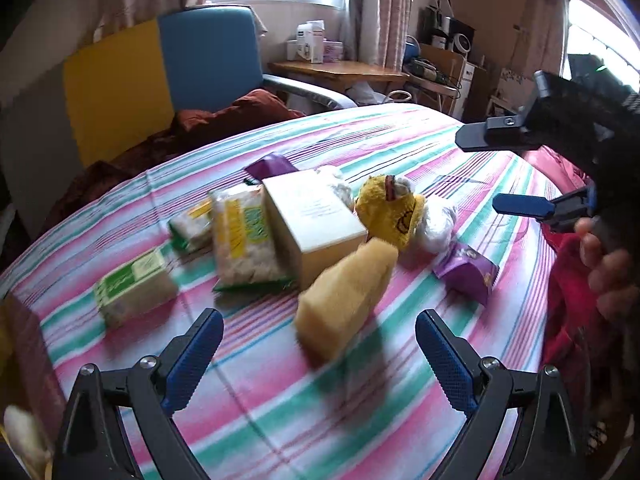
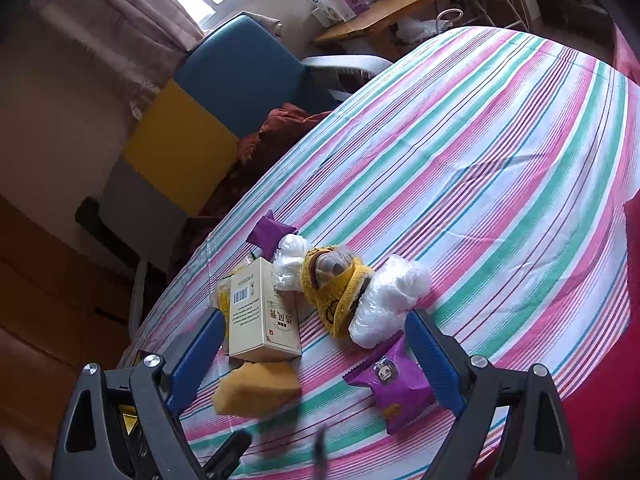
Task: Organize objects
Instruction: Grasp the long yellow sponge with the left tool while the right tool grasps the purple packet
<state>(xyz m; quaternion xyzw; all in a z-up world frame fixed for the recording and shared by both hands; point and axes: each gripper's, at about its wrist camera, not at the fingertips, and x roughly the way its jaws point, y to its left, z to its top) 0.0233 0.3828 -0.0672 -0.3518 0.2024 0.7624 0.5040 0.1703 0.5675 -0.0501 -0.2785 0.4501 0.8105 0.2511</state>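
Yellow sponge [image 1: 346, 294] ahead of wide-apart, empty left gripper [image 1: 320, 364].

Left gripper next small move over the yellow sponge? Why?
Probably ease the left gripper forward and down until its fingers straddle the yellow sponge, then close. Its jaws stand wide with nothing between them, and the sponge is the nearest item, lying just ahead of the fingertips on the striped cloth. The right gripper is also open and empty.

Porous matt sponge [image 1: 344, 292], glossy purple foil packet [image 2: 394, 384], woven striped cloth [image 2: 500, 168].
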